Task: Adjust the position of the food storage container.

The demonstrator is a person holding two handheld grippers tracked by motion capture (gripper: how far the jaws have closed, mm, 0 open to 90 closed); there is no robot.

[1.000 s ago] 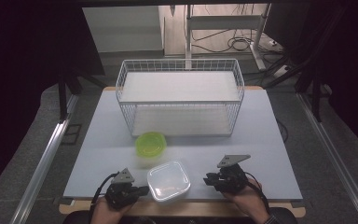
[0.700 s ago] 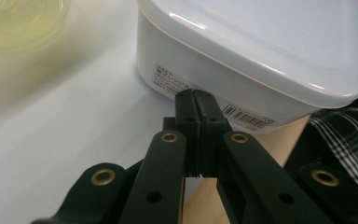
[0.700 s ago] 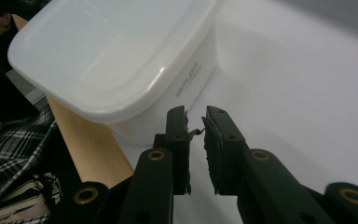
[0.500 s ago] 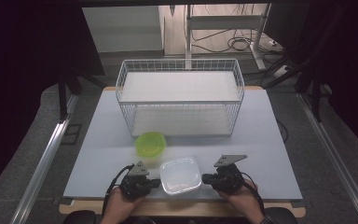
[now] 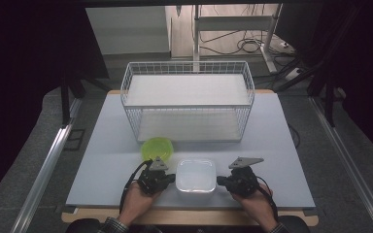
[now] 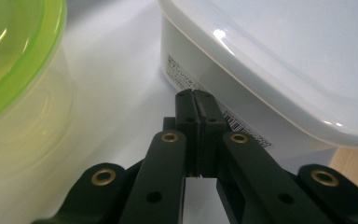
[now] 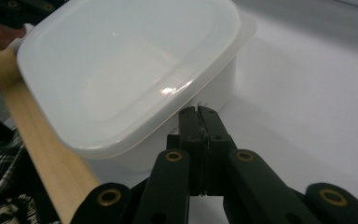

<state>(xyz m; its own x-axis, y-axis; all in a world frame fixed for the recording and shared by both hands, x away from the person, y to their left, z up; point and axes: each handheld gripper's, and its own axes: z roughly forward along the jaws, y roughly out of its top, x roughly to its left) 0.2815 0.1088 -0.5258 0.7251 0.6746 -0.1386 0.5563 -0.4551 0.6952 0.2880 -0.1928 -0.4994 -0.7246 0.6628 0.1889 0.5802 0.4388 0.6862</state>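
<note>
Both grippers flank the white box at the table's near edge.

Table (image 5: 102, 160) bears a wire basket (image 5: 188, 99) beyond the white box (image 5: 195, 175); a green tub (image 5: 157, 148) sits just beyond the box's left corner. Left gripper (image 5: 171, 178), jaws pressed together on nothing, tips at the box's left wall. Right gripper (image 5: 220, 181), jaws just closed, empty, tips at its right wall.

white container (image 6: 261, 60) side label, small print and barcode, unreadable
</note>
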